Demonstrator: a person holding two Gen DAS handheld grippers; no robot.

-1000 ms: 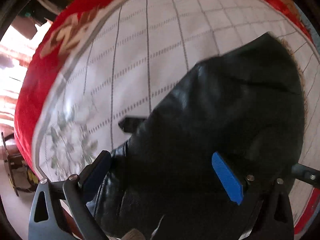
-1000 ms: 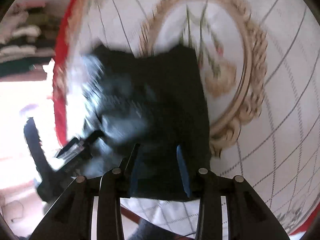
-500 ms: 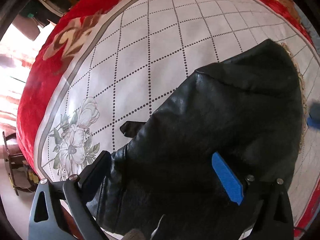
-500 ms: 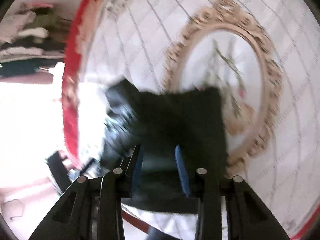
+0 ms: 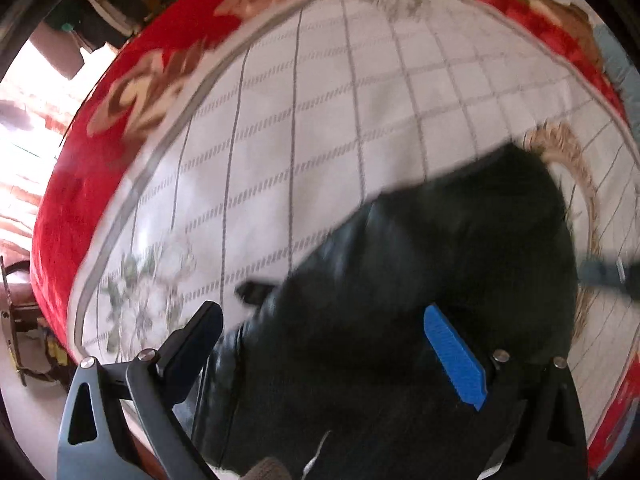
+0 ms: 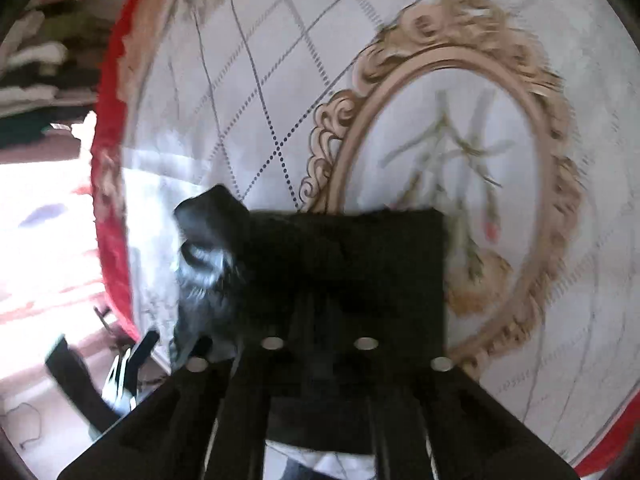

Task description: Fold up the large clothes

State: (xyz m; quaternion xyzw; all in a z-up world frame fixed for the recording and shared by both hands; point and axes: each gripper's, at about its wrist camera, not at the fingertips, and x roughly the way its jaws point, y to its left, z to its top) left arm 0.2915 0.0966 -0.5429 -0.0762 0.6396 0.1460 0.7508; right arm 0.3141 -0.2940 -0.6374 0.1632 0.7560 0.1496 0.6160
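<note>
Here the left claw gapes over the black jacket; right claw unclear.

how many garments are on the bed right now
1: a black leather jacket lying on the bedspread near its edge, under both grippers. Anything hidden beneath it can't be ruled out.
</note>
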